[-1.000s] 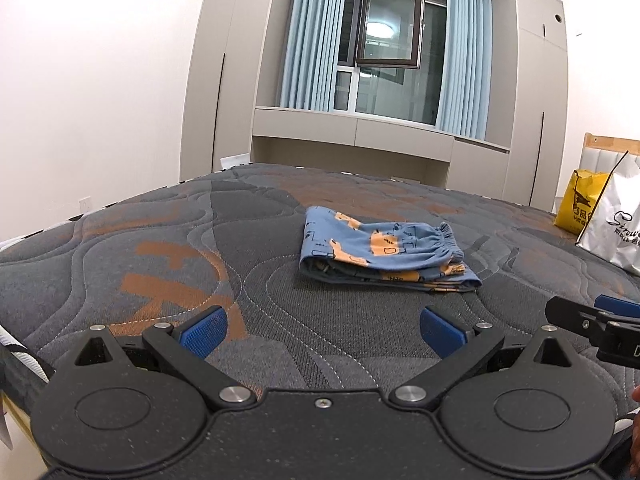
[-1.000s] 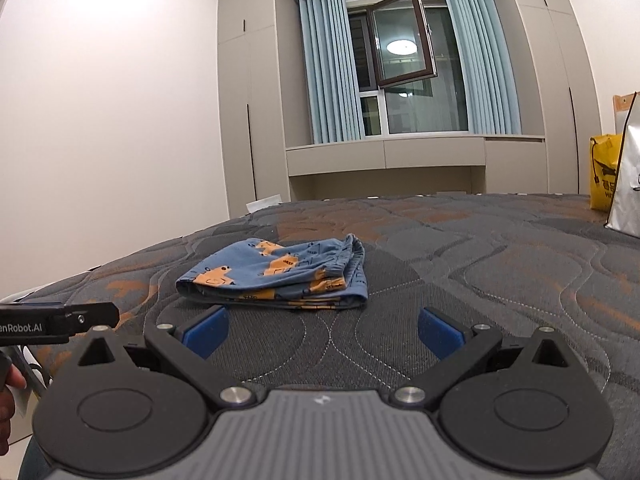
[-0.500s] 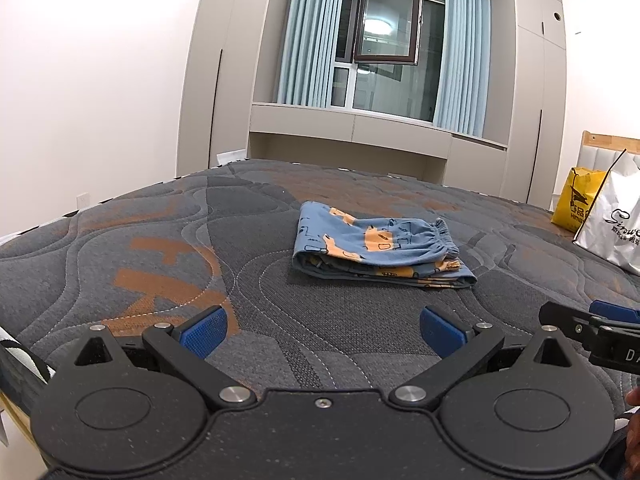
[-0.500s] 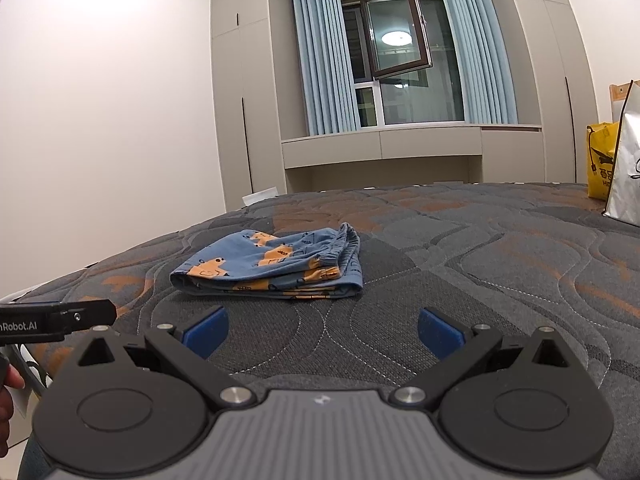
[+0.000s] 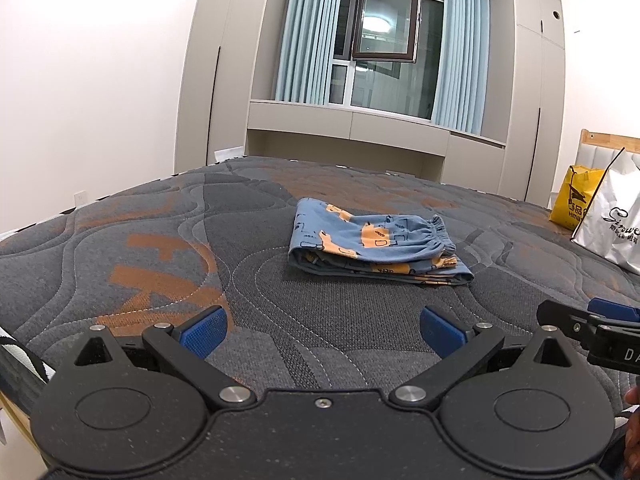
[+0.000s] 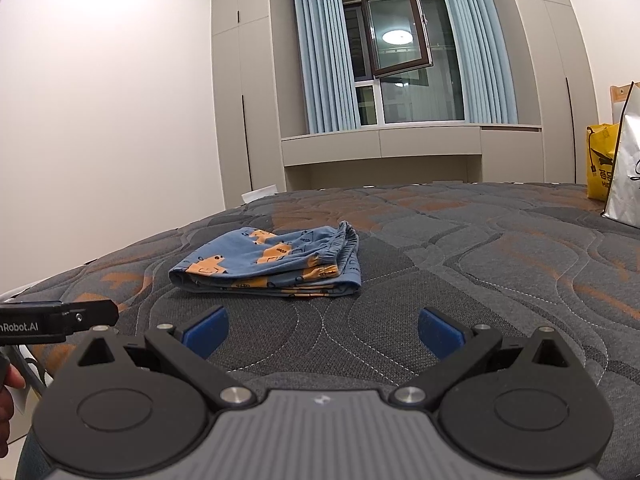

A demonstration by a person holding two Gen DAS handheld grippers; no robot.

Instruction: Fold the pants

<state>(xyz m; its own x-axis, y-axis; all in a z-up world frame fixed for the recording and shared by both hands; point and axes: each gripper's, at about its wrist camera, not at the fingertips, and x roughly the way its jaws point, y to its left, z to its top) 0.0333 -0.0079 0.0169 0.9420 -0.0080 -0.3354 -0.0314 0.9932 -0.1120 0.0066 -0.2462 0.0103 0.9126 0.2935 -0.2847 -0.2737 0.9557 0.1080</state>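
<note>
Pants (image 5: 370, 246) (image 6: 276, 264): soft blue cotton printed with orange vehicles, folded into a compact layered rectangle; gathered elastic waistband on the side toward the bags, rounded fold on the opposite side, thin layered edges facing the grippers. Lying flat near the middle of the mattress, well apart from both tools, touched by neither

Mattress (image 5: 160, 248) (image 6: 500, 264): bare, quilted knit in dark grey with rust-orange patches, stitched in curving wavy lines; striped piping along the near-left edge

Left gripper (image 5: 322, 330): black plastic body with two round pivot housings and angled link arms; blue ribbed pads (image 5: 202, 330) spread wide, gripping nothing, held low over the near edge of the mattress

Right gripper (image 6: 322, 330): same build, grey ribbed housing; blue pads (image 6: 440, 332) likewise wide apart and gripping nothing, just beside the left one at the near edge

Yellow bag (image 5: 574, 200) (image 6: 600, 164): glossy, printed in black, standing at the far-right side of the mattress

White bag (image 5: 612, 220) (image 6: 626, 176): crinkled plastic, script lettering, just beside the yellow one

Window (image 5: 384, 32) (image 6: 396, 36): dark-framed casement swung open, flanked by pleated pale-blue curtains
</note>
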